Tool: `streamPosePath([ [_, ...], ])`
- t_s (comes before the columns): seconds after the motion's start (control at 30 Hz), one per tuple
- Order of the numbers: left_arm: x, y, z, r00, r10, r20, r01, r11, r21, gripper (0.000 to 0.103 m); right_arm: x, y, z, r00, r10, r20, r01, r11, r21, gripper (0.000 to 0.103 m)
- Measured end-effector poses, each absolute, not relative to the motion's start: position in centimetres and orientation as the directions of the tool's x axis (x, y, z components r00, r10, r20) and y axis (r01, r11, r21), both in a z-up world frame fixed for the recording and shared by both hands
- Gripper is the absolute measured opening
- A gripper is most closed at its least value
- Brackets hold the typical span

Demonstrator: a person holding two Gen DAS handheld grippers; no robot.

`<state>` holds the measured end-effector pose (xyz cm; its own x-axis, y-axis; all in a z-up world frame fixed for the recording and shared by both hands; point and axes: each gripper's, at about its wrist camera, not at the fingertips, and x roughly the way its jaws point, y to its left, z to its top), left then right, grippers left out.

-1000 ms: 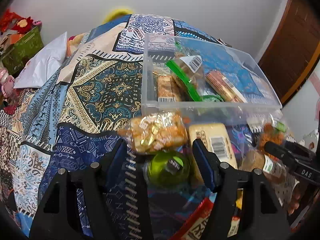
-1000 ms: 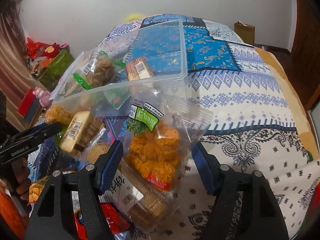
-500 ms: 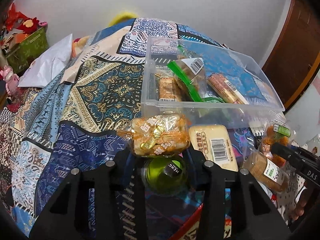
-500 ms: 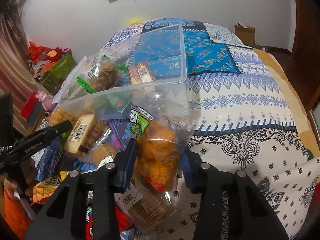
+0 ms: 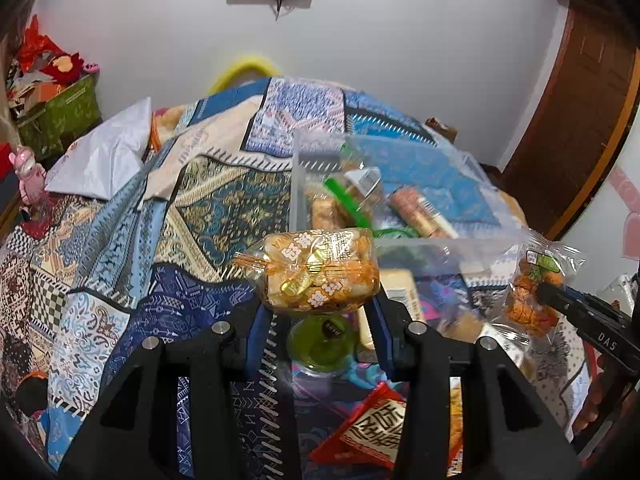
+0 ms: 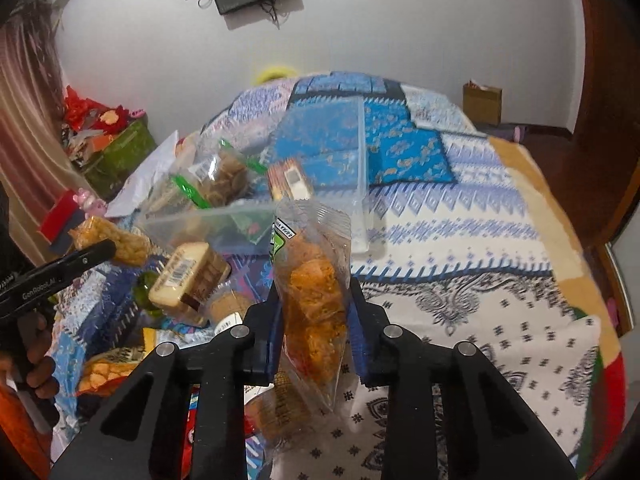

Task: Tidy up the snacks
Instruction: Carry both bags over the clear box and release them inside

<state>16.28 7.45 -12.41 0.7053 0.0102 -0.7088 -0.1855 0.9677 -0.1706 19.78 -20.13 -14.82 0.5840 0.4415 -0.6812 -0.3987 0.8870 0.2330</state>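
My left gripper (image 5: 318, 312) is shut on a clear pack of gold-wrapped candies (image 5: 316, 270) and holds it lifted just in front of the clear plastic bin (image 5: 298, 184). My right gripper (image 6: 314, 316) is shut on a clear bag of orange fried snacks (image 6: 312, 284), lifted near the bin's (image 6: 360, 168) front corner. That bag also shows at the right of the left wrist view (image 5: 532, 292). The bin holds a green-striped cookie bag (image 6: 218, 178) and a wafer pack (image 6: 290, 180).
Loose snacks lie on the patterned bedspread below: a green jelly cup (image 5: 322, 340), a beige cake pack (image 6: 188, 276), a red packet (image 5: 372, 436) and a round cookie pack (image 6: 232, 306). A white pillow (image 5: 104, 156) lies at the left. A wooden door (image 5: 576, 120) stands at the right.
Both grippers closed from open onto their packs, then lifted them off the bed. The views tilted upward toward the bin and the wall.
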Motion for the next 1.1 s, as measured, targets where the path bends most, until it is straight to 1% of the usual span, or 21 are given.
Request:
streamPosePath([
  [0.13,16.2,6.9,-10.6,0.736,0.004,-0.677,-0.163,0.972,-0.172,0.045,19.7,-20.8,-13.0,0.601,0.477,-0.641,-0.410,0.873,0.264,0.026],
  [0.33,17.0,6.0,-8.2,0.773,-0.013,-0.635,-0.127,0.976,-0.175,0.045,20.0,-20.2,-10.7,0.642,0.492,-0.588,-0.432,0.866,0.253,0.026],
  [0.57,19.3,5.2,-8.1,0.775,-0.007,-0.632,-0.117,0.981,-0.156,0.045,21.7,-18.8,-9.7,0.662,0.506,-0.553,-0.442,0.859,0.256,0.026],
  [0.83,22.4,5.6,-10.3,0.745,0.010,-0.668,-0.132,0.982,-0.132,0.045,24.6,-16.2,-10.1,0.639,0.526,-0.561,-0.471,0.844,0.256,0.026],
  [1.1,24.7,5.7,-12.1,0.717,0.015,-0.697,-0.132,0.985,-0.115,0.044,27.1,-13.4,-11.3,0.595,0.533,-0.601,-0.492,0.833,0.251,0.026],
])
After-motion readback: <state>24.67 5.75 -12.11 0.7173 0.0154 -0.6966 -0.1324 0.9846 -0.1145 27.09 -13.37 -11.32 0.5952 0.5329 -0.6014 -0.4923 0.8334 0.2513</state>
